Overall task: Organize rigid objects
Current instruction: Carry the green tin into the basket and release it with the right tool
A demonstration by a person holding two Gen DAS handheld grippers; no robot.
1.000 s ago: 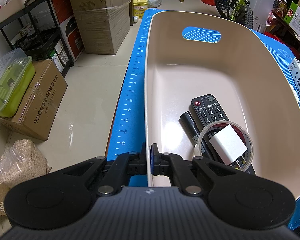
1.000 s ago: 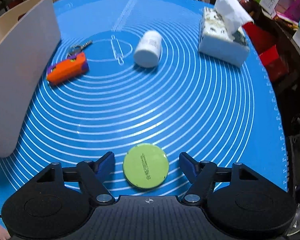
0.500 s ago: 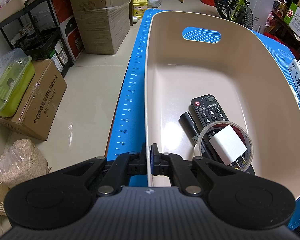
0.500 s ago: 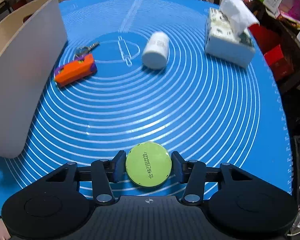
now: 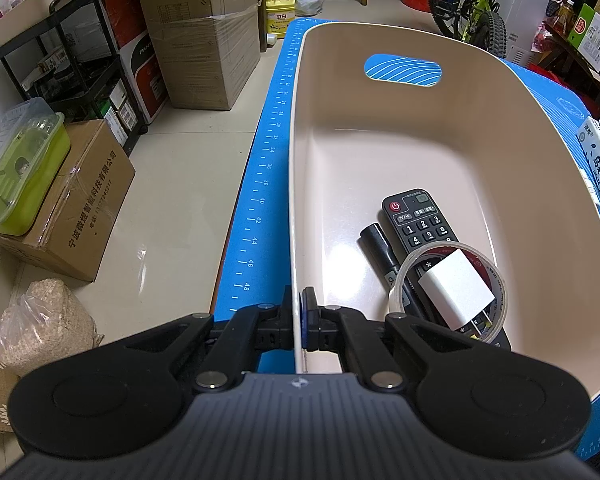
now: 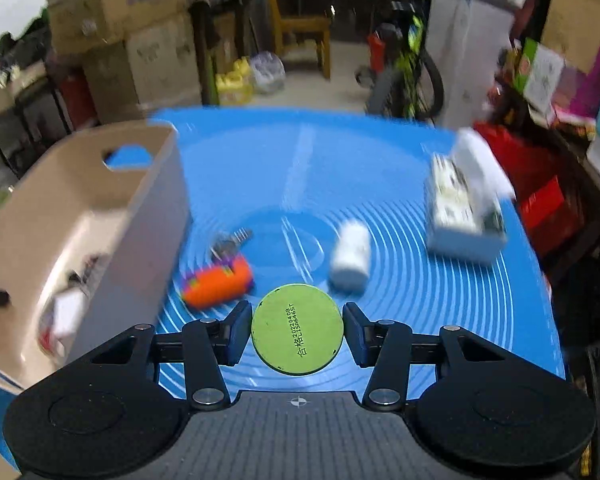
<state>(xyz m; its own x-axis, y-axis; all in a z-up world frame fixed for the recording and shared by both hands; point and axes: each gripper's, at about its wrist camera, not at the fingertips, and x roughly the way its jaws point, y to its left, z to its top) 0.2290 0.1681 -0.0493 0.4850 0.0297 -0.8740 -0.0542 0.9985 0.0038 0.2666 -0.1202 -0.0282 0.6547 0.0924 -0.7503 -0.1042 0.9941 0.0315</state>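
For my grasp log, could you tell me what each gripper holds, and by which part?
The left gripper pinches the beige plastic bin by its near rim wall. The right gripper clamps the flat round green tin across its opposite edges.

Glossy beige plastic on the bin [image 5: 480, 152], glare on its smooth floor. Matt black plastic remote [image 5: 418, 220] with rubbery keys; clear shiny tape roll [image 5: 496, 276]; smooth white plastic charger [image 5: 454, 288]. Matt green disc [image 6: 297, 329], printed, between matt black plastic tongs [image 6: 297, 330]. Smooth blue mat [image 6: 440, 300] over the bench. Polished floor tiles [image 5: 172, 208]; brown cardboard box [image 5: 76, 208].
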